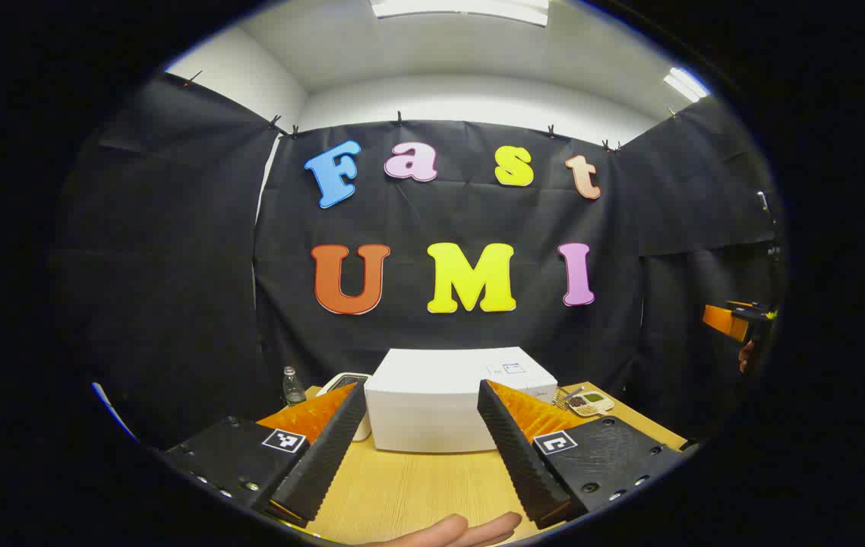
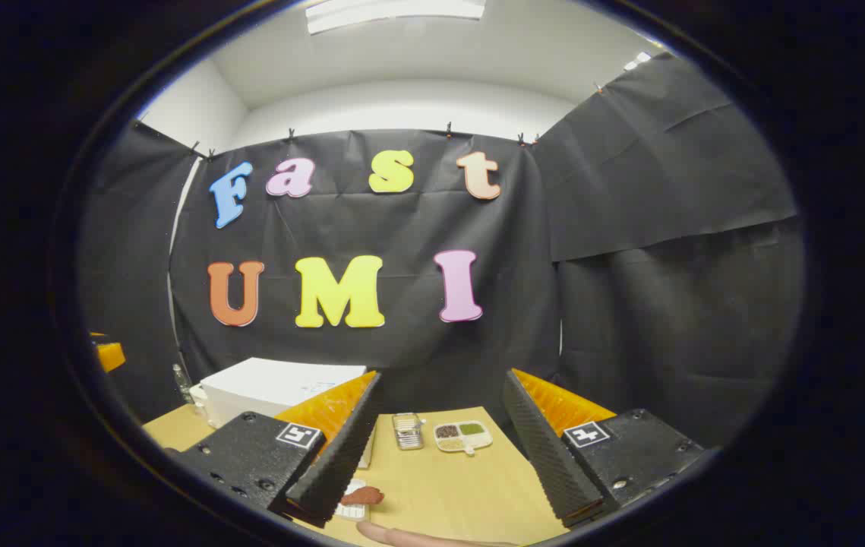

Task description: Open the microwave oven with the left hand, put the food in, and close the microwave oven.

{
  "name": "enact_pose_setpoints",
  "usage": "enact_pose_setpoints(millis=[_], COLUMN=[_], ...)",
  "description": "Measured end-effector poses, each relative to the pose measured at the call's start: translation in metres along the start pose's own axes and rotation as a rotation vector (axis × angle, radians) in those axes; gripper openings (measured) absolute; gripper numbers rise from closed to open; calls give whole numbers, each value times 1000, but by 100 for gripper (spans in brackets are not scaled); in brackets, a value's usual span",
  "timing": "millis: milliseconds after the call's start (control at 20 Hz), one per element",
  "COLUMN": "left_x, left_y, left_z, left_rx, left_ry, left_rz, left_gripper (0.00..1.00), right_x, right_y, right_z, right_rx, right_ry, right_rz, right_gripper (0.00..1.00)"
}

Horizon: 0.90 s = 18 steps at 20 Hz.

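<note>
Right now both sets of jaws gape wide, empty | left gripper (image 1: 421,448) hovers over the wooden desk (image 1: 417,486), facing the white microwave oven (image 1: 440,403) at its back | right gripper (image 2: 440,448) off to that side | reddish food (image 2: 362,496) on a white plate near its left finger | sectioned snack tray (image 2: 462,437) and small tin (image 2: 407,430) beyond.

Matt wooden table (image 1: 402,494), ribbed jaws

White microwave (image 1: 432,406) on a pale wood-grain table (image 1: 417,486). Left gripper (image 1: 417,448) and right gripper (image 2: 440,441) alike — black ribbed fingers, orange backing, black-and-white square tags. Compartment dish (image 2: 463,437) cream — brown, green fillings; reddish-brown food (image 2: 362,496).
</note>
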<state>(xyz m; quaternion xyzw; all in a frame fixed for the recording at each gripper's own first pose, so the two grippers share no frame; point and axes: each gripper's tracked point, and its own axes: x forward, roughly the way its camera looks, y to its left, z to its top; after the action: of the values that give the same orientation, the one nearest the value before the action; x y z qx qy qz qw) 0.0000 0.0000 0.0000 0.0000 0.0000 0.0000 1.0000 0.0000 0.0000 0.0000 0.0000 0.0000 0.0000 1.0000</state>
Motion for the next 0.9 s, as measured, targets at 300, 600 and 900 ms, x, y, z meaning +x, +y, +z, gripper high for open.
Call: enact_pose_setpoints(millis=[300,600,900], left_x=[-7,-6,7], left_y=[-3,-10,-15], left_z=[13,14,6], left_rx=[-36,-32,-21], left_ry=[-33,-35,-28], left_rz=[-22,-34,-27], left_gripper=[93,93,93], right_x=[1,-7,-15], right_y=[-13,-11,-7], right_z=[5,11,14], right_rx=[-32,-40,-36], right_ry=[-22,-43,-60], right_rz=[-18,-4,15], right_gripper=[92,100,100])
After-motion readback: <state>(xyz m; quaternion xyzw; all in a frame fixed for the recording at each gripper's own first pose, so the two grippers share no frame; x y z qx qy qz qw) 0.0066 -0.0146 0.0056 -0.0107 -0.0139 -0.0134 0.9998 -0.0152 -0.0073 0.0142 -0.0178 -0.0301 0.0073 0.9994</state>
